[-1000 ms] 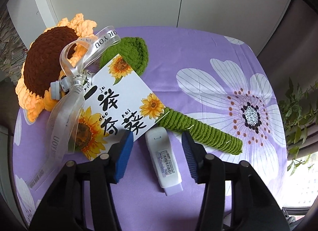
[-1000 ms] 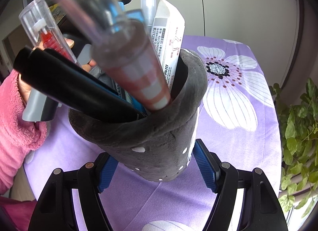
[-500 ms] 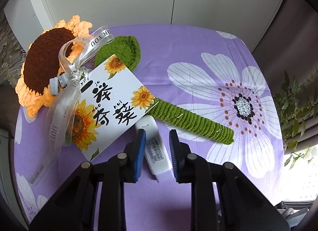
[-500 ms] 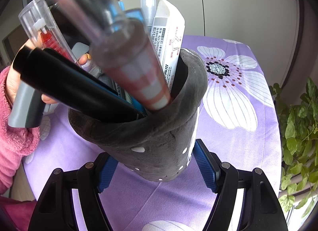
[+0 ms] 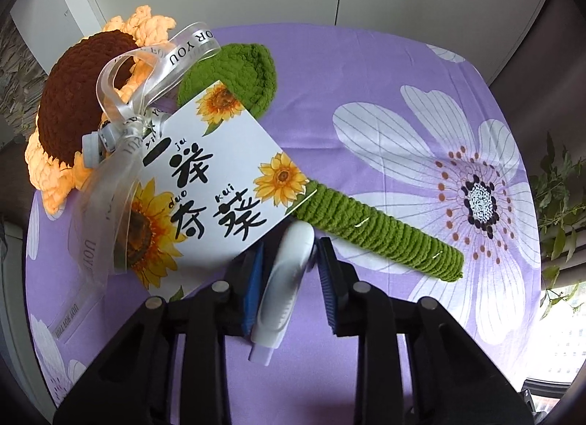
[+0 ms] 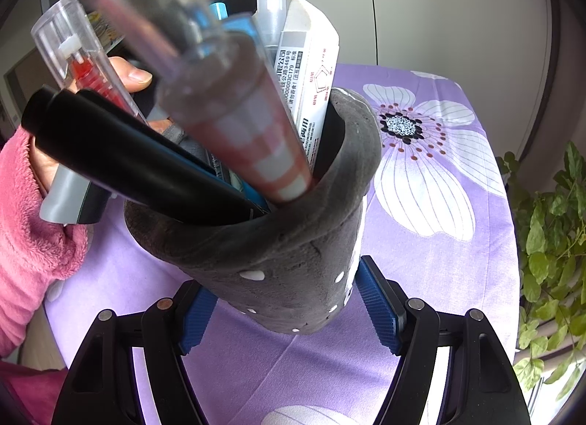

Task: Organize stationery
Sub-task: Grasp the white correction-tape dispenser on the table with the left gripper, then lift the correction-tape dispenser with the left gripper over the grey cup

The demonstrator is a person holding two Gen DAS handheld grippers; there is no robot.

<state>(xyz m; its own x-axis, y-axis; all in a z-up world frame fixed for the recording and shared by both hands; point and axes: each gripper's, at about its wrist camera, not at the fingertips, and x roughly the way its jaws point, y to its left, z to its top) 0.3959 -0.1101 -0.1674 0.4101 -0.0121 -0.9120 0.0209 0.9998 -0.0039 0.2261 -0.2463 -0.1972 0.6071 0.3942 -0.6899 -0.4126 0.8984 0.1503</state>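
My left gripper (image 5: 289,253) is shut on a white correction-tape case (image 5: 282,289) with a lilac tip, both blue pads against its sides. The case is tipped on edge, its rounded end close to the sunflower card (image 5: 216,176). My right gripper (image 6: 289,304) is shut on a grey felt pen holder (image 6: 278,260), which leans away from the camera. Several pens, a black marker (image 6: 128,161) and a white eraser (image 6: 311,77) stick out of it. Behind the holder, a hand in a pink sleeve (image 6: 33,234) holds the other gripper's grey handle (image 6: 69,198).
A crochet sunflower (image 5: 80,106) with a green stem (image 5: 384,231), a leaf and a ribbon (image 5: 121,154) lies across the purple flower-print tablecloth (image 5: 366,95). Green plant leaves (image 6: 549,242) hang past the table's right edge. White cabinet doors stand behind.
My left gripper's jaws came in around the white case and closed on it, and the case now stands tipped on its edge. The right gripper and the holder stayed still; the hand behind rose.
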